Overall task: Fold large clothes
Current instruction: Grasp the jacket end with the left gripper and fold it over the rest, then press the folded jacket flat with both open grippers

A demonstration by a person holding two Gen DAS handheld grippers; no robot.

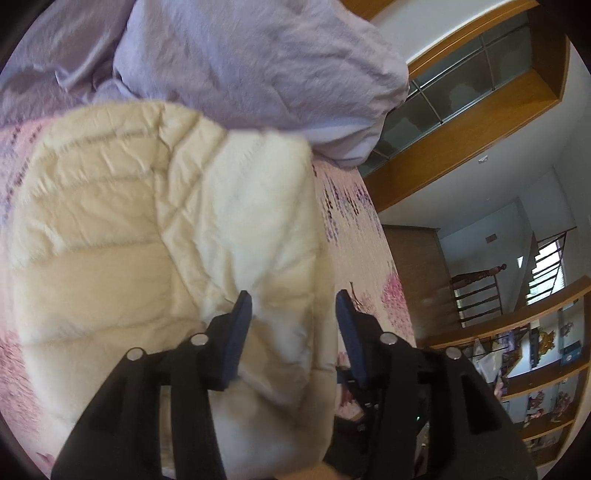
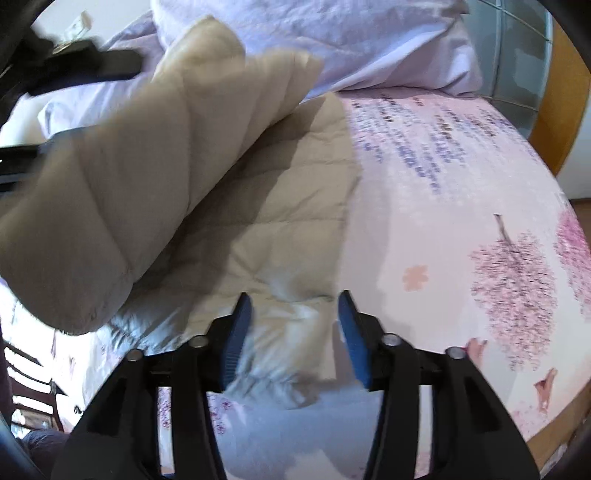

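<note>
A cream quilted puffer jacket (image 1: 147,236) lies on the pink floral bed sheet (image 1: 354,236). My left gripper (image 1: 293,299) is open, and the jacket fabric passes between its jaws. In the right wrist view the same jacket (image 2: 280,206) lies on the sheet (image 2: 443,206), with a padded part (image 2: 122,184) lifted and folding over it from the left. My right gripper (image 2: 294,300) is open just above the jacket's near edge, holding nothing. A blurred black gripper part (image 2: 85,66) shows at the top left, by the lifted part.
A crumpled lilac duvet (image 1: 251,62) is heaped at the head of the bed and also shows in the right wrist view (image 2: 347,33). Beyond the bed's right edge are a wooden headboard frame (image 1: 476,122), a stair railing (image 1: 476,295) and shelves (image 1: 539,365).
</note>
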